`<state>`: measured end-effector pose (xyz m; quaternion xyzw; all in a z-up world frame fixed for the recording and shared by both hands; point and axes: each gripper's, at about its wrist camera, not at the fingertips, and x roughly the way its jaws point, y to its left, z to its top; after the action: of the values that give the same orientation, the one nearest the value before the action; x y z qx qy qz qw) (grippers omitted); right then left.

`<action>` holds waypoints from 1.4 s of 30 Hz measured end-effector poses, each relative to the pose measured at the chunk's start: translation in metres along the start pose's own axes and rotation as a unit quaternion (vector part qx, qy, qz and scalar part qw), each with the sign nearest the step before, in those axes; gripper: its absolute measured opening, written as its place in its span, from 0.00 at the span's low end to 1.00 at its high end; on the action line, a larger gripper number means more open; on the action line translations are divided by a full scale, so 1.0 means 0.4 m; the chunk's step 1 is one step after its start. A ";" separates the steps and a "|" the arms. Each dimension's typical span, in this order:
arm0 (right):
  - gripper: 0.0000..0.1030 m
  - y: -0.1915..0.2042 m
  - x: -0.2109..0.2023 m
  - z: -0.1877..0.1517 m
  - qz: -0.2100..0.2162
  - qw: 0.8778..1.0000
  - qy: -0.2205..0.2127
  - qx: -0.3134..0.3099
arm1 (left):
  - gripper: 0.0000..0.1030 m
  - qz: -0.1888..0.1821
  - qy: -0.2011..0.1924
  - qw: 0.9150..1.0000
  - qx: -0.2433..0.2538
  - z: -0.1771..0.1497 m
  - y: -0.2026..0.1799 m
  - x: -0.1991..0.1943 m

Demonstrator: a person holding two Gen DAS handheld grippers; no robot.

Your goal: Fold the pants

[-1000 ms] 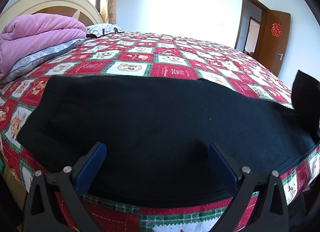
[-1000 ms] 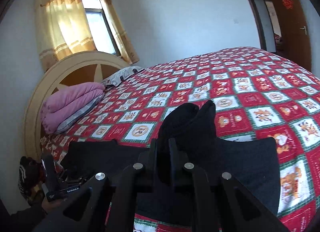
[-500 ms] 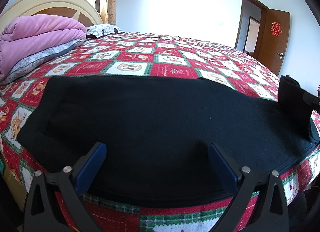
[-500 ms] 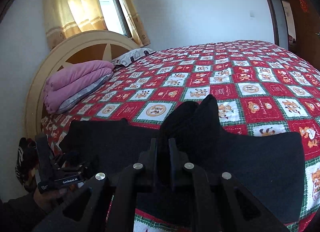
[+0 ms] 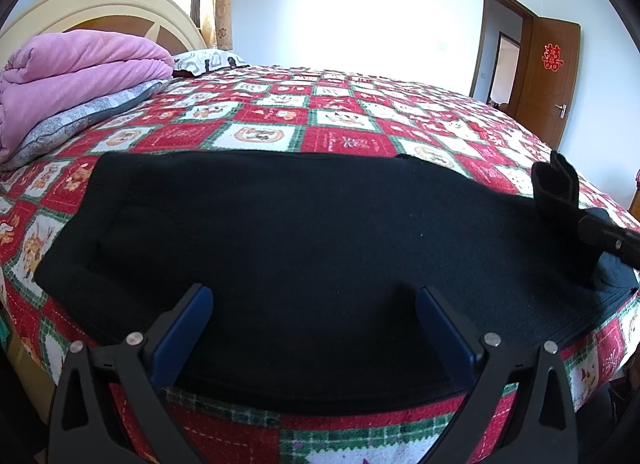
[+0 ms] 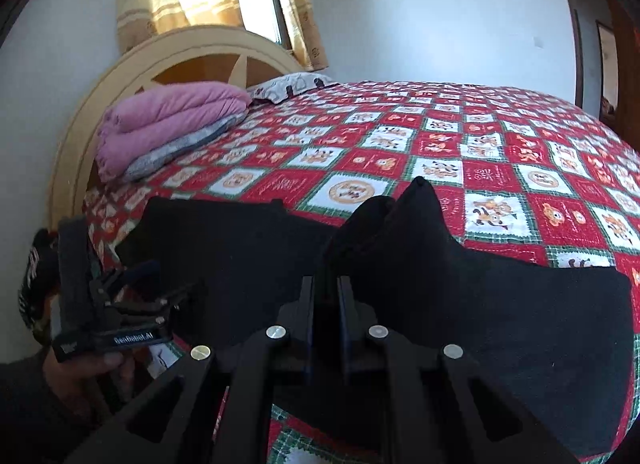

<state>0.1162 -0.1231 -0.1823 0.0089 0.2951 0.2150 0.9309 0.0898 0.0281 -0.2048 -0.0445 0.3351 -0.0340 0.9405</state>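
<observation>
One label, "GenRobot.AI", on left hand-held gripper [image 6: 132, 296].

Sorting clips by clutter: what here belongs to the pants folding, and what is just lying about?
Job:
black pants
right gripper, shut on the pants' end
left gripper, open over them

Lying about:
pink quilt
pillow
checked bedspread

Far quilt [image 5: 344, 120] open (bedding [image 5: 72, 80] at headboard).

Black pants [image 5: 304, 232], soft knit, spread flat lengthwise along near edge of bedspread [image 5: 344, 120]. One end lifted off bedspread, bunched into upright peak [image 6: 404, 224]; rest lying smooth, folded dbl., w/ slight ridge toward headboard side.
</observation>
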 end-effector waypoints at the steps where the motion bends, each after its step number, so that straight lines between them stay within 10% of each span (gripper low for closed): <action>1: 0.10 0.003 0.004 -0.003 -0.002 1.000 0.002 -0.003 | 1.00 0.000 0.000 1.000 0.000 0.001 0.001 0.000; 12: 0.10 0.056 0.069 -0.054 -0.019 0.993 0.074 -0.085 | 1.00 0.000 0.000 1.000 0.001 -0.001 -0.001 0.000; 17: 0.26 0.074 0.053 -0.054 -0.025 0.989 0.089 -0.115 | 1.00 0.001 0.000 1.000 0.001 -0.001 -0.002 0.000; 25: 0.43 -0.011 -0.019 0.016 -0.003 1.000 -0.004 -0.015 | 1.00 0.003 0.000 1.000 0.003 0.000 -0.002 0.000; 34: 0.46 -0.068 0.142 0.050 0.031 0.997 0.057 0.042 | 1.00 0.004 0.001 1.000 0.005 -0.001 -0.003 0.002; 42: 0.47 -0.074 0.027 0.010 0.025 0.998 0.028 0.059 | 1.00 0.007 0.000 1.000 0.006 -0.003 -0.006 0.003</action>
<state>0.1381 -0.1449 -0.1891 0.0652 0.3333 0.2210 0.9142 0.0900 0.0256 -0.2061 -0.0365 0.3357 -0.0292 0.9408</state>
